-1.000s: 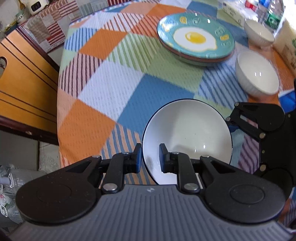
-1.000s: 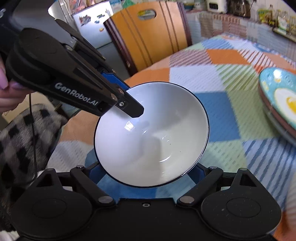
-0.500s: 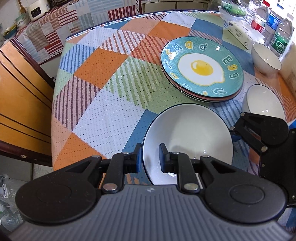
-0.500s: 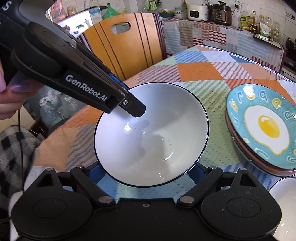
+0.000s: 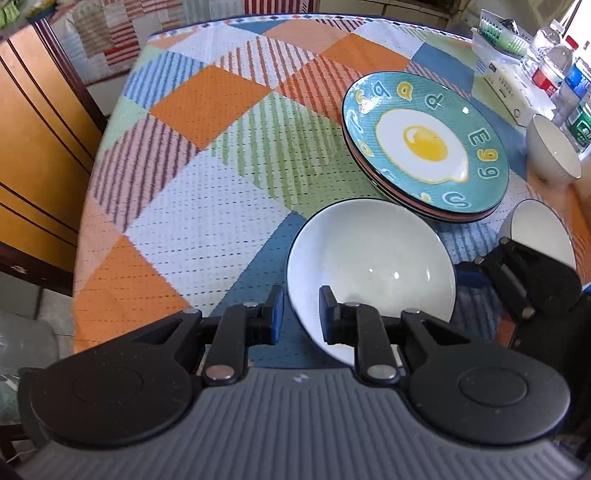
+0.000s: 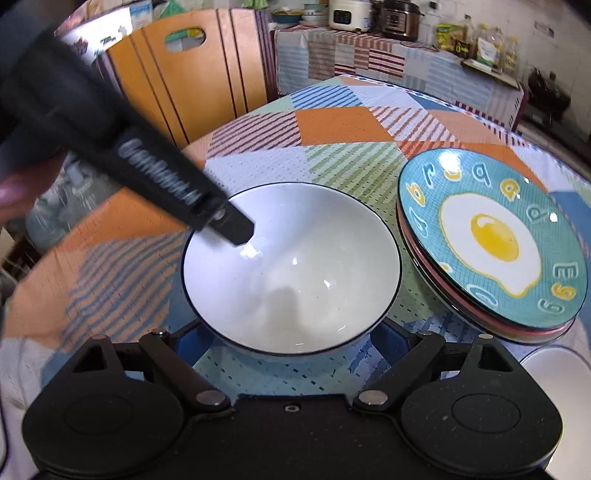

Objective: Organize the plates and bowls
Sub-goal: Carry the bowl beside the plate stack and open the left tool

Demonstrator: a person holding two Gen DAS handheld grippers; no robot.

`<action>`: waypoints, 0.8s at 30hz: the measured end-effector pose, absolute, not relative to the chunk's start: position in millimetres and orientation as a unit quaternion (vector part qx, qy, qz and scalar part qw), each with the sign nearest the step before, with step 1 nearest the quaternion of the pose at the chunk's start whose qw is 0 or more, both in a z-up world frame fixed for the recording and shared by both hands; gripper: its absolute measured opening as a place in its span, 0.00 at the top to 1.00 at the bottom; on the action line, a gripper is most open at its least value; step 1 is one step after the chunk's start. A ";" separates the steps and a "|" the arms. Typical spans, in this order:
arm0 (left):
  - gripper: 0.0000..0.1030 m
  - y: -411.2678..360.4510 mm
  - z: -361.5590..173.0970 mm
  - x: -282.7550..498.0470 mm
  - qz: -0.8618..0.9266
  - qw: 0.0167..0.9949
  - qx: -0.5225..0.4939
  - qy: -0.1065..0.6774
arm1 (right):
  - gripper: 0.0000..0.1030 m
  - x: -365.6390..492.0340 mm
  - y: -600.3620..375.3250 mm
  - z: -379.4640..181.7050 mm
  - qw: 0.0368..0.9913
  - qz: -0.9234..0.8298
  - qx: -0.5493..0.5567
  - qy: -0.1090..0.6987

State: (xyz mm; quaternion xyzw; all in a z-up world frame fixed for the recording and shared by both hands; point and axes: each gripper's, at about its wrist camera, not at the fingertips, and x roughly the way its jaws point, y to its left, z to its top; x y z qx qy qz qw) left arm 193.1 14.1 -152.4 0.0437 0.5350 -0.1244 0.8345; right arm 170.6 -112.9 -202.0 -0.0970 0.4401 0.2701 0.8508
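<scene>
A large white bowl with a dark rim (image 5: 373, 258) (image 6: 295, 266) is held over the patchwork tablecloth. My left gripper (image 5: 299, 314) is shut on its near rim, one finger inside and one outside. My right gripper (image 6: 291, 343) is wide open, its blue-padded fingers on either side of the bowl's base; whether they touch it I cannot tell. A stack of plates topped by a teal fried-egg plate (image 5: 424, 144) (image 6: 491, 240) lies just beyond the bowl. Two smaller white bowls (image 5: 552, 151) (image 5: 539, 229) stand at the right.
Water bottles (image 5: 554, 70) and a white box (image 5: 509, 88) stand at the table's far right. A wooden chair (image 6: 192, 74) stands at the table's left edge (image 5: 85, 221). A counter with cookers (image 6: 369, 18) lies beyond.
Both grippers have carried the big bowl further across the table toward the plate stack. The grip on the bowl is unchanged.
</scene>
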 end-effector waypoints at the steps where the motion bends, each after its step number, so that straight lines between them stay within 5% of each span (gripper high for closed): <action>1: 0.82 13.7 -148.9 189.8 -0.123 0.837 0.044 0.532 | 0.09 169.2 -114.9 -199.1 0.851 0.272 -0.097 0.439; 17: 0.79 -17.2 -53.7 134.9 -0.141 0.846 0.077 0.509 | 0.09 127.6 -186.1 -93.4 0.879 0.235 -0.084 0.406; 24: 0.60 -47.5 -17.6 109.0 -0.182 0.848 0.100 0.487 | 0.09 110.4 -236.8 -50.8 0.892 0.204 -0.059 0.398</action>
